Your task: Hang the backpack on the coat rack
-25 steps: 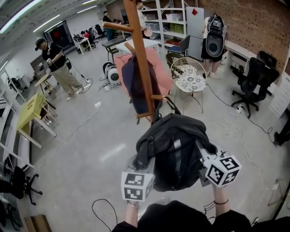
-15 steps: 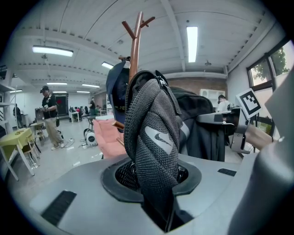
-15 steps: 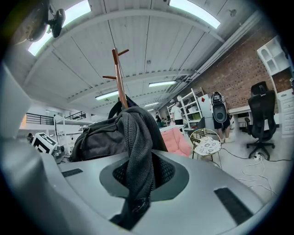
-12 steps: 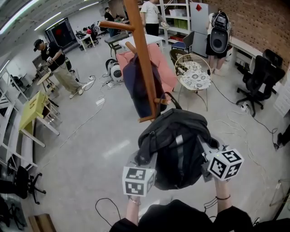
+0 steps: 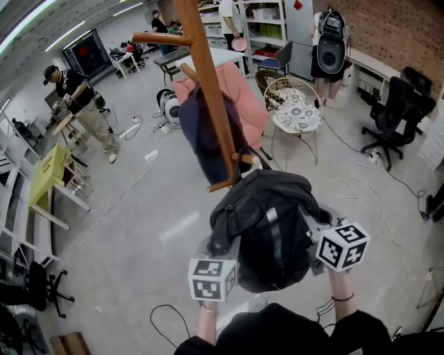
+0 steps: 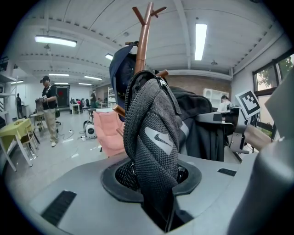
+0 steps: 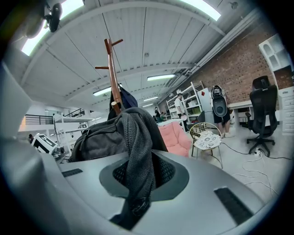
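1. Both grippers have carried the black fabric backpack (image 5: pixel 267 236) nearer the tall brown wooden coat rack (image 5: pixel 208 97). Its top now sits just beside the short lower wooden pegs (image 5: pixel 223 184).
2. The left gripper (image 6: pixel 158 197) is clenched on a padded black mesh shoulder strap (image 6: pixel 154 133). The right gripper (image 7: pixel 135 195) is clenched on the other dark mesh strap (image 7: pixel 135 147). Taking one strap in each gripper probably shares the weight and keeps the bag upright, facing the pole.
3. The backpack hangs in the air between the two grippers and is not on the rack, so the hanging is not yet done.
4. The head view shows the bag's whole body and a dark navy garment (image 5: pixel 201 132) already hung behind the pole. The bag covers the clamped straps there.
5. The gripper views show those grips plainly. They also show the rack's forked top (image 6: pixel 148 13), which the head view cuts off.
6. Whether the bag's top already touches a peg is unclear from this steep angle.
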